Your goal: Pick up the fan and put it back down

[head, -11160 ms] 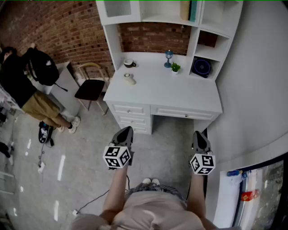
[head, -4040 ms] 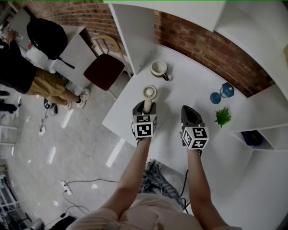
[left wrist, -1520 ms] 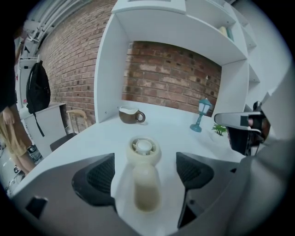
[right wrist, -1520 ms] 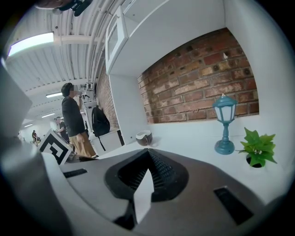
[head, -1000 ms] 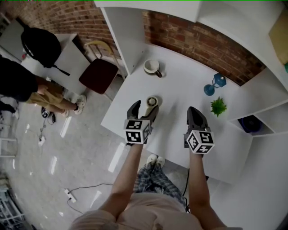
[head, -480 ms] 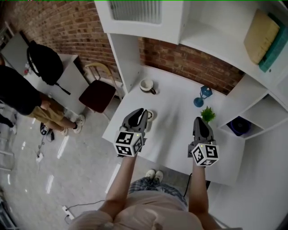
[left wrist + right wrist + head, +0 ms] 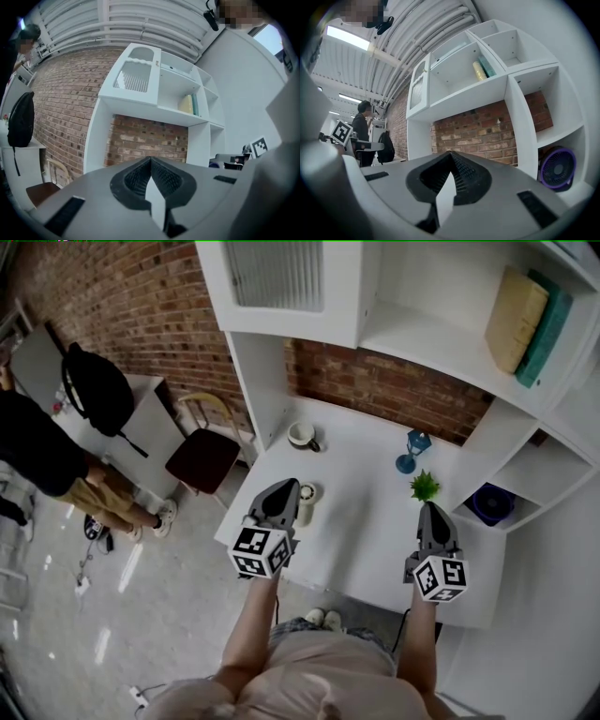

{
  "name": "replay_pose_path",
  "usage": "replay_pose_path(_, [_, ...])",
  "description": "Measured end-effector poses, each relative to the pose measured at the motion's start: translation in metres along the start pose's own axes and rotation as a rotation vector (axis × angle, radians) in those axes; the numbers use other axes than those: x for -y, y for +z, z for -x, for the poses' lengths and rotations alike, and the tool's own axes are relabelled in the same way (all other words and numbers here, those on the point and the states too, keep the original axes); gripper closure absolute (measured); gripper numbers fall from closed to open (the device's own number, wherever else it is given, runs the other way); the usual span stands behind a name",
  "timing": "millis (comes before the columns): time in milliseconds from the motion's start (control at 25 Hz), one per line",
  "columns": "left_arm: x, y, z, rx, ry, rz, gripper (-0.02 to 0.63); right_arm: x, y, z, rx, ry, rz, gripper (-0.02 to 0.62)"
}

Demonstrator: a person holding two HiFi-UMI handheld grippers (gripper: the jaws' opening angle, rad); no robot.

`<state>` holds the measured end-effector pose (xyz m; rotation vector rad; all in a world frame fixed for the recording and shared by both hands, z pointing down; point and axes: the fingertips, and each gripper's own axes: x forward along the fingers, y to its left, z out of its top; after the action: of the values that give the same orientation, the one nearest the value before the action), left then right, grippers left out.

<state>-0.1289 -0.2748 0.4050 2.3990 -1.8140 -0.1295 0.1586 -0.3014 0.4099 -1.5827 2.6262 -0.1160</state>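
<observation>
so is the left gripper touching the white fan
Apart. The left gripper view shows the left gripper shut on nothing; the white fan lies on the desk.

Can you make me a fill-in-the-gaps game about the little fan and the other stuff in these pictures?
1. The small white fan rests on the white ___.
2. The right gripper has its fingers ___, with nothing between them.
3. The little plant in front of that gripper is ___ in colour.

Missing words: desk; shut; green.
</observation>
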Motion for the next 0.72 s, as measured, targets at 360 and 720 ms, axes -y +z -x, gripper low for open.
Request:
replay_pose_path(360, [0.004,-0.001,0.003,-0.003,-0.004,0.005,0.578,0.011,0.007,0.013,0.014,-0.030,0.018,0.580])
replay_pose_path(720, [0.005,-0.010,0.001,-0.020,-0.010,0.019,0.578,0.018,-0.002,0.016,-0.017,-0.037,0.016,0.581])
